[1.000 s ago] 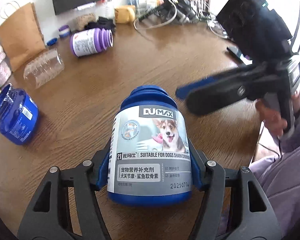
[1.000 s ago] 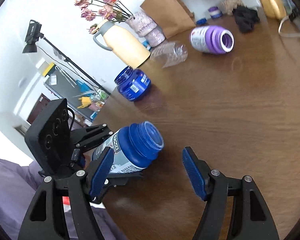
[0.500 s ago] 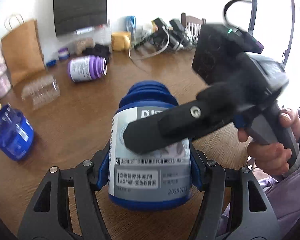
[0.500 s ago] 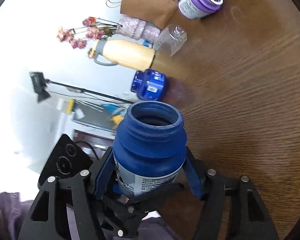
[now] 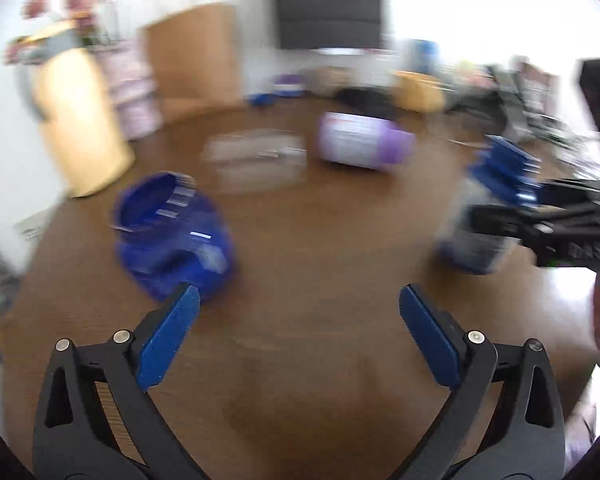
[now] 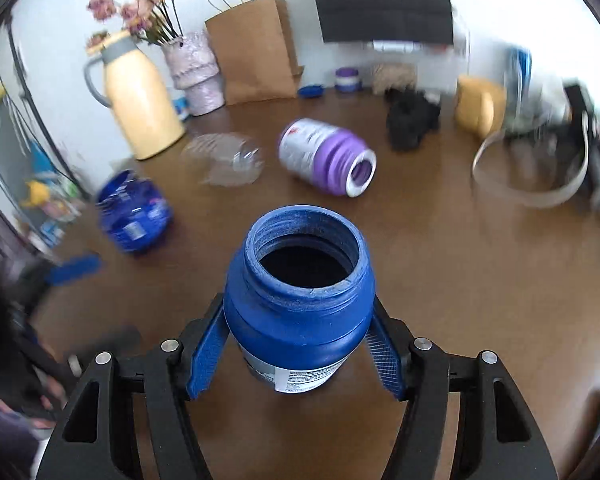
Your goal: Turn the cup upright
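The blue jar with the grey dog label [image 6: 300,304] stands upright, mouth up, between the pads of my right gripper [image 6: 296,356], which is shut on it close to the brown table [image 6: 440,280]. In the blurred left wrist view the same jar [image 5: 488,216] shows at the right with the right gripper on it. My left gripper [image 5: 300,340] is open and empty, low over the table. A small dark-blue jar [image 5: 172,236] lies on its side just beyond my left finger; it also shows in the right wrist view [image 6: 134,212].
A purple jar [image 6: 328,160] and a clear plastic cup [image 6: 224,158] lie on their sides further back. A yellow thermos [image 6: 140,100], flower vase [image 6: 196,76] and paper bag [image 6: 256,48] stand at the far edge. Black cloth [image 6: 412,118] and cables [image 6: 540,184] at right.
My left gripper let go of the dog-label jar, opened and swung left. My right gripper kept hold of the jar, now upright near the table.
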Demonstrator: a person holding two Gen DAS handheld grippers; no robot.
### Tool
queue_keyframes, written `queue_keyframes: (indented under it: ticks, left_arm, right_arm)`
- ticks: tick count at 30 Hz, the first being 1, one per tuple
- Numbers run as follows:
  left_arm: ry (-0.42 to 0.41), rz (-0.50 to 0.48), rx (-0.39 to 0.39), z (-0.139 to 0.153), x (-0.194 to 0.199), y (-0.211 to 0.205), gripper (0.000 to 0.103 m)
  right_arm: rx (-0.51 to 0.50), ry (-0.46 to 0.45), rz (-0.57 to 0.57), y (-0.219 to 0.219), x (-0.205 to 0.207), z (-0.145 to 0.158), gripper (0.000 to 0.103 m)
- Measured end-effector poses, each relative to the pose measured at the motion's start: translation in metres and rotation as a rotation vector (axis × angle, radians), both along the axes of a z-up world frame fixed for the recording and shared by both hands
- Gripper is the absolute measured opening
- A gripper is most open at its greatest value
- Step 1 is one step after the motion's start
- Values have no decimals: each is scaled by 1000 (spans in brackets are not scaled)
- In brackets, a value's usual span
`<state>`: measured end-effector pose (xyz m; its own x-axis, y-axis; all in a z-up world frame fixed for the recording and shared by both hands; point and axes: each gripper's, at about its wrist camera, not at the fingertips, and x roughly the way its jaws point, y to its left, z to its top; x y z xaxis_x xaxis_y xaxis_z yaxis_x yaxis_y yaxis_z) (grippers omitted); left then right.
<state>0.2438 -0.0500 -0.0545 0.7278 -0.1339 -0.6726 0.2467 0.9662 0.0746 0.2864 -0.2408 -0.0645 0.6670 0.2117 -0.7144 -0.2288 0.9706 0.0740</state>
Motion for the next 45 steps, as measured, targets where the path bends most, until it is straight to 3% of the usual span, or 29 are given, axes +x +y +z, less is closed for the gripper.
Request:
queue_keyframes:
  ticks: [4, 8, 12, 14, 15, 22, 26, 31, 35, 41, 45]
  left_arm:
    - [32, 99, -91, 1, 24, 15, 100]
    - [42, 145, -73, -2, 29, 21, 100]
    - [32, 166, -64, 0, 33, 22, 100]
    - [32, 173, -57, 2, 28, 22, 100]
    - [31, 174, -57, 4, 25, 23, 100]
    - [-12, 187, -53, 28, -14, 31, 103]
    - [-31, 201, -70, 42, -47, 39, 103]
    - [-44, 181, -78, 55, -99, 46, 103]
    - [-76, 200, -67, 62, -149, 51, 103]
    - [-16, 268, -101, 44, -216, 59, 103]
    - [-16, 244, -39, 30, -245, 54, 103]
  right_arm:
    - [-107, -20, -62, -3, 34, -10, 69]
    - [-166, -75, -72, 2, 50, -17, 69]
    - [-178, -75, -61, 5, 58, -18, 70]
    - [-182, -58, -61, 3, 57, -18, 83]
    - [-171, -68, -66, 2, 53, -14, 83]
    - [-101, -124, -112, -11, -5, 21, 83]
    - [-53, -149, -107, -13, -59, 38, 83]
    - [27, -130, -69, -10, -122, 44, 83]
    - [29, -120, -49, -1, -165, 41, 83]
    - [38, -135, -11, 22, -238, 32, 83]
    - [62, -118, 43, 43, -279, 18, 83]
